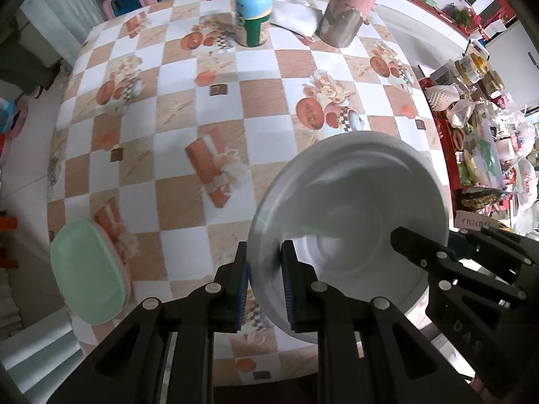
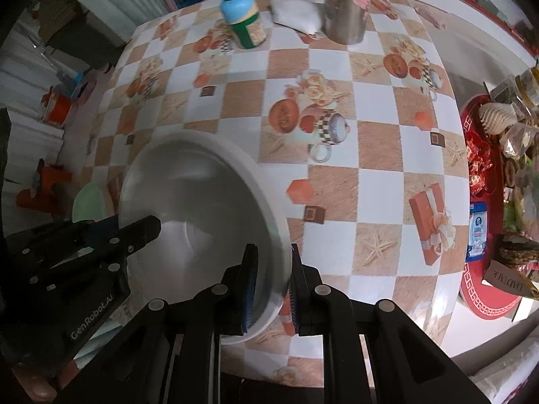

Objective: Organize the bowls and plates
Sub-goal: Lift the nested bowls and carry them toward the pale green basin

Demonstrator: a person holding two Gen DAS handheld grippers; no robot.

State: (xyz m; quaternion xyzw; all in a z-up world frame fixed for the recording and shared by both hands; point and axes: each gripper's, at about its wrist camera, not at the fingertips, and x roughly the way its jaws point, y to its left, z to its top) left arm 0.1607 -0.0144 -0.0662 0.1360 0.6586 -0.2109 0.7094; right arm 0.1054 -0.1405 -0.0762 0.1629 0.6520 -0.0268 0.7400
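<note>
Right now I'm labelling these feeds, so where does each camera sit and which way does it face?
Left wrist view: on the left claw, facing down at the table; its fingers clamp the white bowl; the right claw shows.
Right wrist view: on the right claw, facing down; it clamps the opposite rim; the left claw and a fingertip show.
Shared: bowl, green plate, green-capped bottle.

The pink-and-steel flask [image 1: 350, 3] is cut off at the top edge in both views; motion blurs the white bowl [image 1: 350, 222]; packets [image 1: 485, 141] at right stay unreadable.
</note>
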